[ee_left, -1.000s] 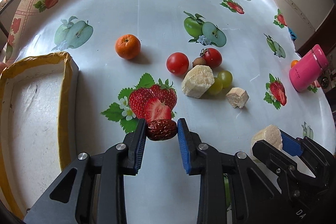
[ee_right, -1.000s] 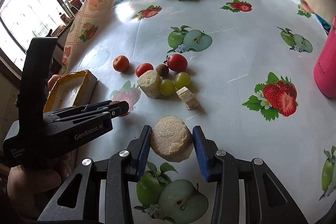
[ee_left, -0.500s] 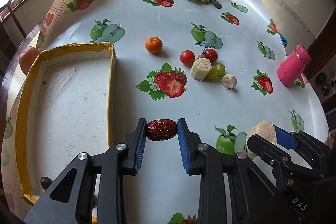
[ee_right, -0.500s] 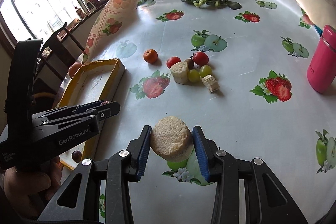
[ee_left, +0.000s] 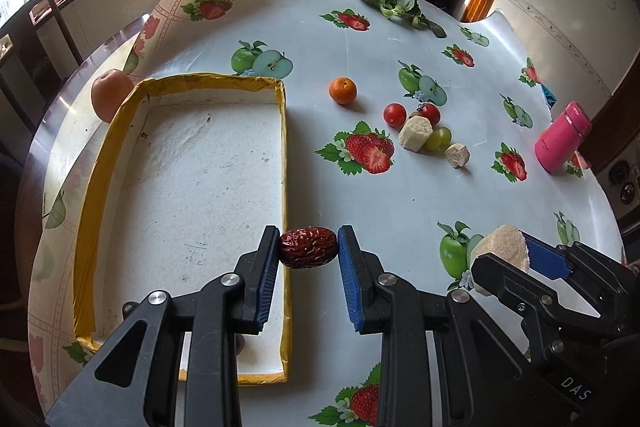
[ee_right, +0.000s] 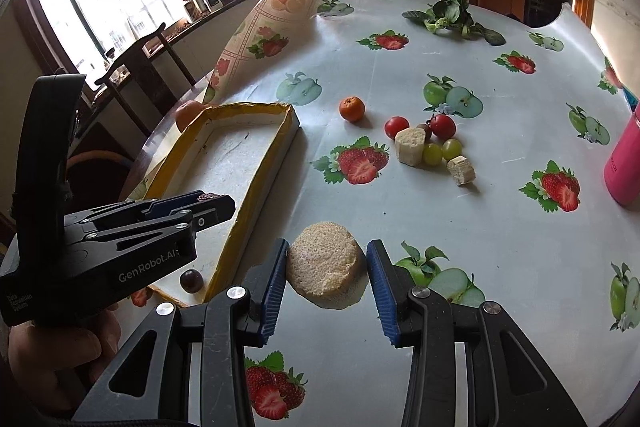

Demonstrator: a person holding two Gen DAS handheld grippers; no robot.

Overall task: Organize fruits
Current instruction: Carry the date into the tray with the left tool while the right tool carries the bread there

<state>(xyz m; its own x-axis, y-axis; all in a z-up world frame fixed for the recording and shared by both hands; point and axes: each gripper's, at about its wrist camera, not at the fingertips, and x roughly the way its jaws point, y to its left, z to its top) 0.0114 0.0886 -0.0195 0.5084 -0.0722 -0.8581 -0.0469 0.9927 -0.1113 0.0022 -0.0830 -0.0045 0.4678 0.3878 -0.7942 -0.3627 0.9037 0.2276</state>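
A wrinkled red date [ee_left: 307, 247] is seen clamped between the blue pads of the left gripper [ee_left: 308, 251], held in the air just above the near right wall of a shallow yellow-rimmed tray [ee_left: 284, 163], while a round pale chunk of cut fruit [ee_right: 325, 271] is pinched between the pads of the right gripper [ee_right: 326, 271] above a table [ee_right: 460, 211] covered with an oilcloth printed with strawberries and apples; in the left wrist view the same pale chunk [ee_left: 502, 251] is seen gripped at the lower right, beside the date, and in the right wrist view the left gripper [ee_right: 208, 201] is seen from the side at the tray's near end, with a person's hand [ee_right: 56, 351] wrapped under its handle. The tray's white floor is shown largely bare, with one small dark round fruit [ee_right: 191, 281] lying in its near corner. Farther back on the table a small orange [ee_left: 343, 90] is seen lying alone, and to its right a loose cluster is gathered: two red tomatoes [ee_left: 394, 115], a larger pale chunk [ee_left: 416, 133], two green grapes [ee_left: 439, 138] and a smaller pale chunk [ee_left: 457, 155], all close together. A peach-coloured fruit [ee_left: 110, 95] is seen just outside the tray's far left corner, leafy greens [ee_left: 400, 1] are laid at the far edge of the table, and a pink bottle [ee_left: 562, 143] is stood at the right edge
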